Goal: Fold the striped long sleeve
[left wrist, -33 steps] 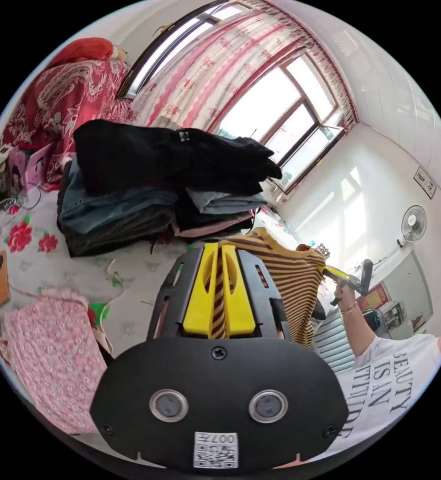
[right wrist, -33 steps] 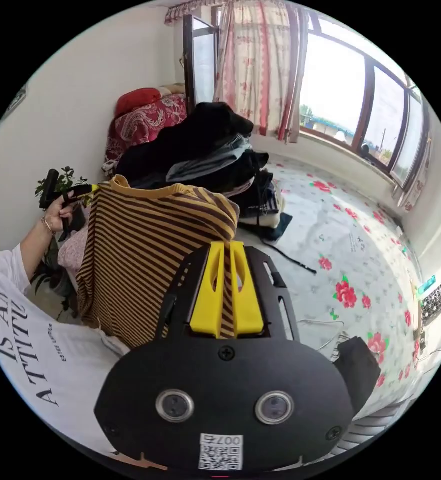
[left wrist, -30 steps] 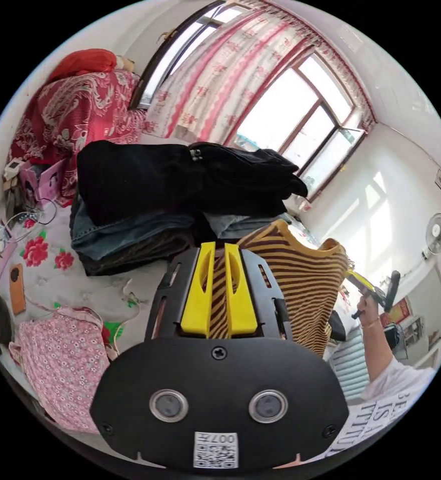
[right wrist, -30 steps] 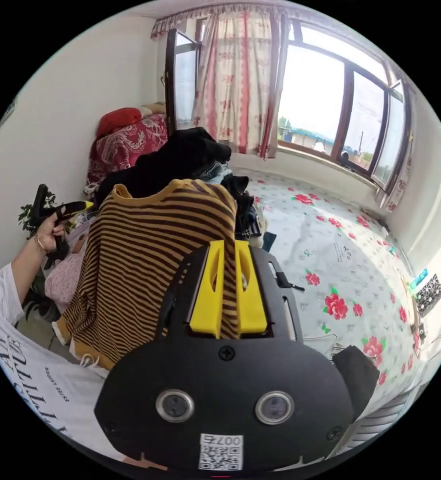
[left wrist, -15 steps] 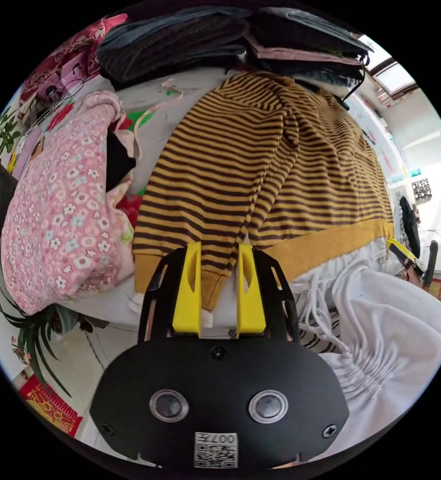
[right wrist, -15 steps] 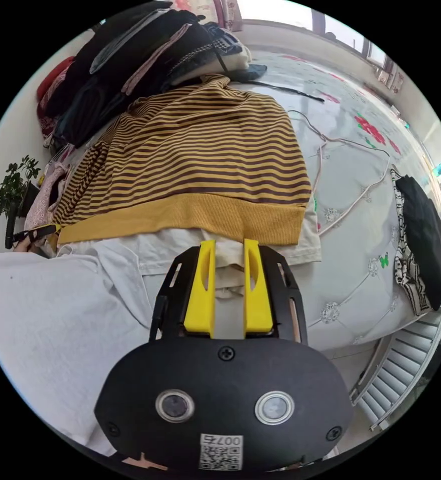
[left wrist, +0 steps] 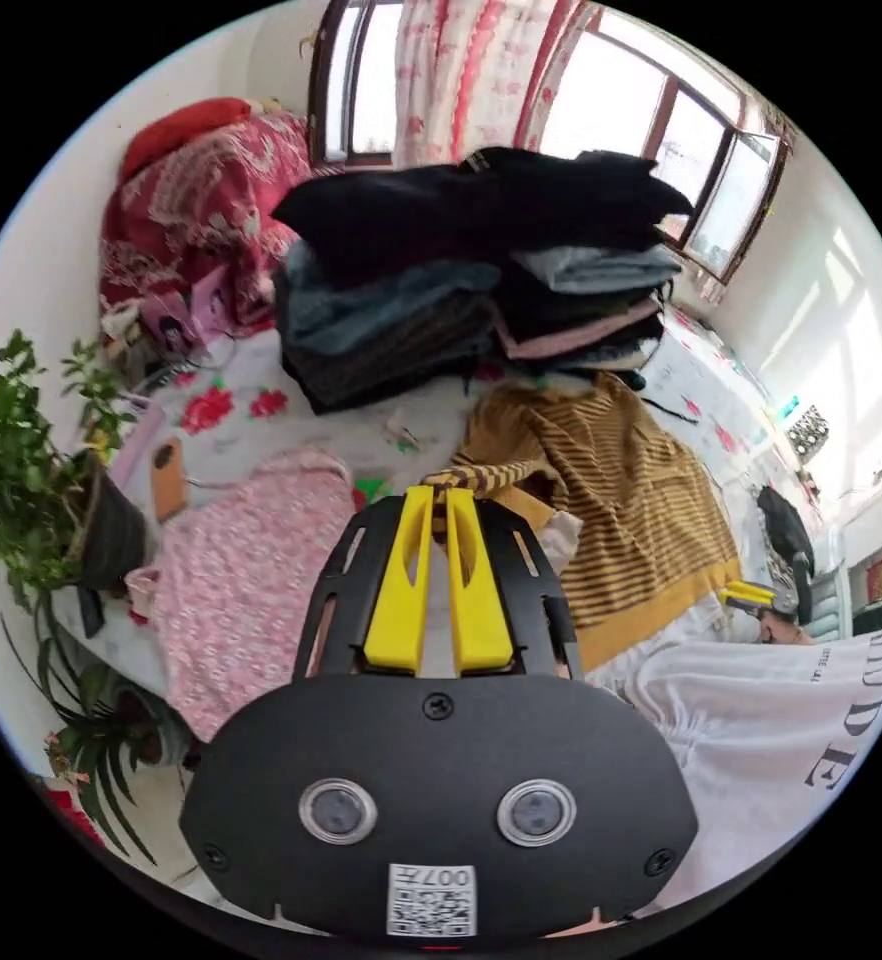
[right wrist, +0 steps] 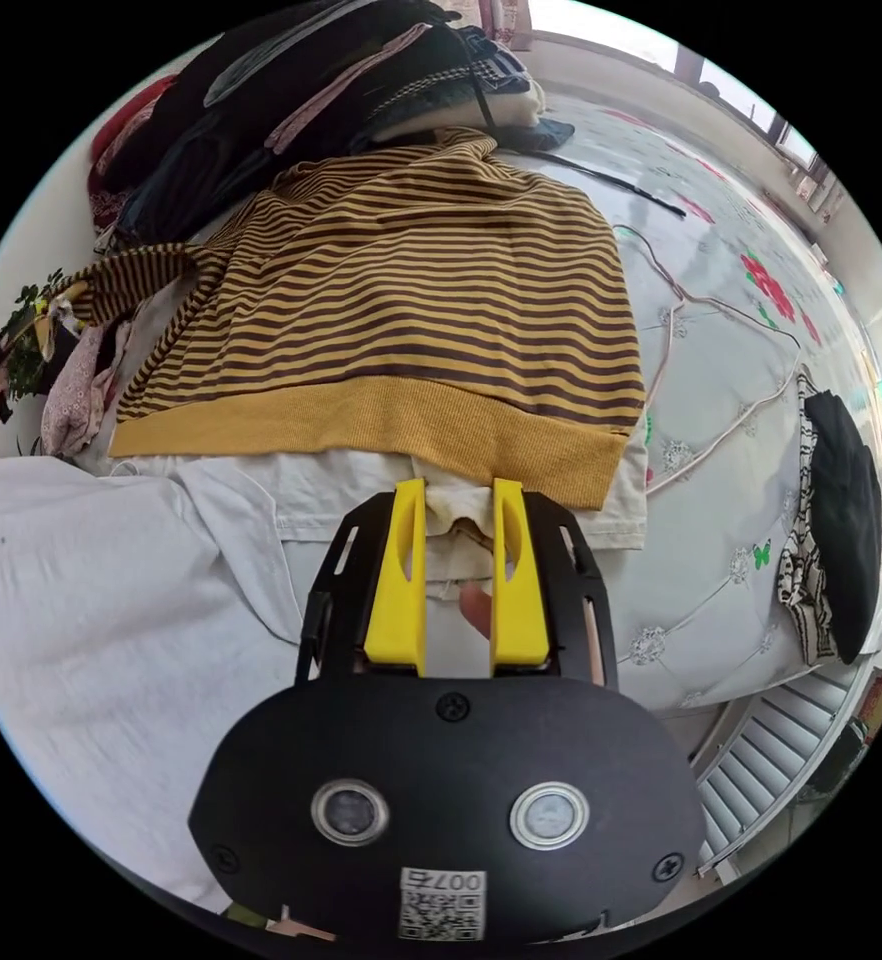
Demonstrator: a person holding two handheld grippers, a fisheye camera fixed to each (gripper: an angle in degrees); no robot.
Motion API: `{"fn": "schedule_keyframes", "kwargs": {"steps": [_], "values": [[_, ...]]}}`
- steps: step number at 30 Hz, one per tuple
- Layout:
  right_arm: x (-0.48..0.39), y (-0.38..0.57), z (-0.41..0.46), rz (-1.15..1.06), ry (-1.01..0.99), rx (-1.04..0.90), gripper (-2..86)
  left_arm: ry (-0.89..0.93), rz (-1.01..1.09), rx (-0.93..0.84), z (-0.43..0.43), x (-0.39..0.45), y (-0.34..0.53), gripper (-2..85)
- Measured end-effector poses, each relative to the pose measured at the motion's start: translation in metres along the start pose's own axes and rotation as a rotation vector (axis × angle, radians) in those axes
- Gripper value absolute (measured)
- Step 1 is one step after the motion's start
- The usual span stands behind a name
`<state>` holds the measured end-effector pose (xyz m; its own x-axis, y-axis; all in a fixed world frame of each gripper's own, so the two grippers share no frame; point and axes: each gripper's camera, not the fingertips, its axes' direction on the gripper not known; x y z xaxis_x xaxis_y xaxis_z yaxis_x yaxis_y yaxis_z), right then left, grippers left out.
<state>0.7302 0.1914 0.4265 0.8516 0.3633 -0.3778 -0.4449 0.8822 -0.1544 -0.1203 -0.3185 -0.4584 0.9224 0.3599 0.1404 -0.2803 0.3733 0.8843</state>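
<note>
Mustard-and-brown striped long sleeve (right wrist: 411, 290) lies flat on bed (right wrist: 721, 400), beside clothes stack (left wrist: 471, 270). Left hand-held gripper (left wrist: 439, 500) pinches lifted sleeve cuff. Right hand-held gripper (right wrist: 458, 495) spread, just short of hem.

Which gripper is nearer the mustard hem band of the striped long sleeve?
Right. The right gripper hangs open just short of the hem band; the left gripper pinches the sleeve off to the side.

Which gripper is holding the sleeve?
The left gripper, shut on the striped sleeve. The right gripper hangs open, short of the hem.
</note>
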Motion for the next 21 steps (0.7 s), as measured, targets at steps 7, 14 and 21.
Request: {"fn": "schedule_keyframes", "kwargs": {"steps": [7,14,21], "values": [[0.008,-0.002,-0.021,0.019,0.044,0.068,9.0,-0.286,-0.363,0.108,-0.049,-0.105,-0.005,7.7],[0.059,0.005,-0.02,0.208,0.063,0.099,9.5,0.218,-0.091,-0.249,0.088,0.048,0.123,9.8],[0.065,-0.012,0.014,0.138,0.022,-0.014,6.5,0.084,0.388,-0.454,0.152,0.148,0.19,6.8]]}}
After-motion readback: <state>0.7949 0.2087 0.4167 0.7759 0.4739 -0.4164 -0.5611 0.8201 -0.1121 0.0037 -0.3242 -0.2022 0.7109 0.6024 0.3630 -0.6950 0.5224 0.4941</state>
